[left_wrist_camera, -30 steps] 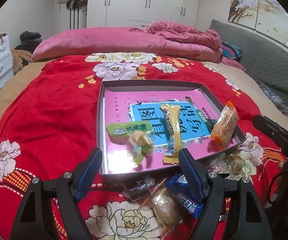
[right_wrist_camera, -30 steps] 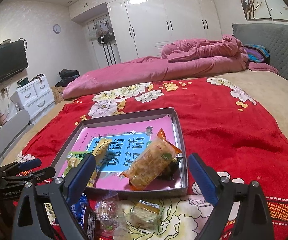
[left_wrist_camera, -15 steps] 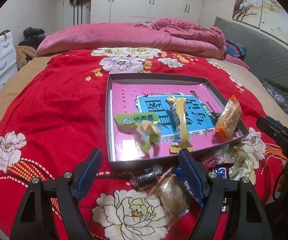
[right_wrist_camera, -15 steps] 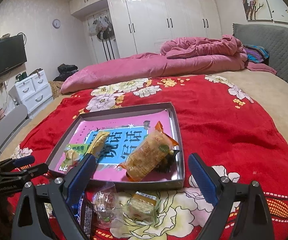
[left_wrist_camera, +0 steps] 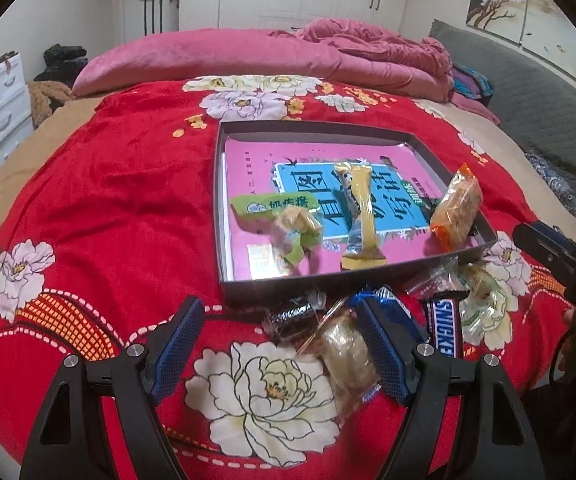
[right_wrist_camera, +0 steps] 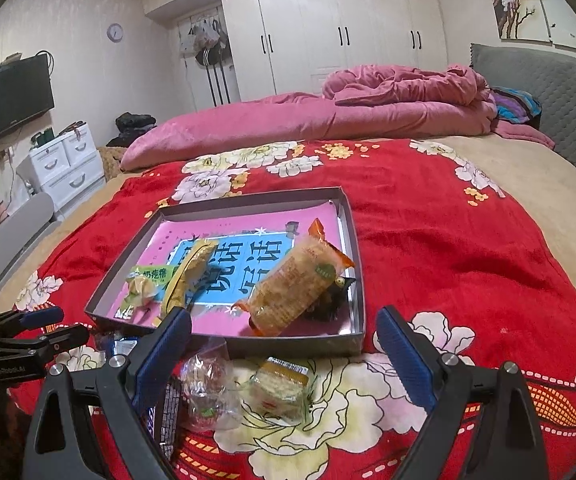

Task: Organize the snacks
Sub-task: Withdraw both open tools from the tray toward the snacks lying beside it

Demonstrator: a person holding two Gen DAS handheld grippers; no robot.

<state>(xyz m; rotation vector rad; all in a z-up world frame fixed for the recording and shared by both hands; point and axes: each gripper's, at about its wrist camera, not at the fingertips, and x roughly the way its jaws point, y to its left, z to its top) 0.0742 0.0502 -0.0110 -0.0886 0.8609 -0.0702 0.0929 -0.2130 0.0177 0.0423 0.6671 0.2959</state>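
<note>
A shallow grey tray [left_wrist_camera: 221, 200] with a pink-and-blue sheet inside lies on the red flowered bedspread. In it are a green packet [left_wrist_camera: 272, 205], a long yellow packet [left_wrist_camera: 362, 216] and an orange cracker packet [left_wrist_camera: 457, 210]. My left gripper [left_wrist_camera: 280, 344] is open just in front of the tray, above a dark wrapped candy [left_wrist_camera: 292, 314] and a clear-wrapped pastry [left_wrist_camera: 348, 356]. A blue packet [left_wrist_camera: 390, 304] and a Snickers bar [left_wrist_camera: 444, 330] lie by its right finger. My right gripper [right_wrist_camera: 284, 354] is open over a clear bag [right_wrist_camera: 208, 392] and a square cake [right_wrist_camera: 280, 388].
A pink quilt [right_wrist_camera: 328, 120] is piled across the far side of the bed, and a grey headboard [right_wrist_camera: 548, 80] stands on the right. White drawers [right_wrist_camera: 68, 160] stand past the bed's left edge. The bedspread [right_wrist_camera: 448, 240] lies open right of the tray.
Both views have tipped slightly downward, so the tray sits higher in the frames and more loose snacks show in front of it, including the Snickers bar. Both grippers stayed open and empty.
</note>
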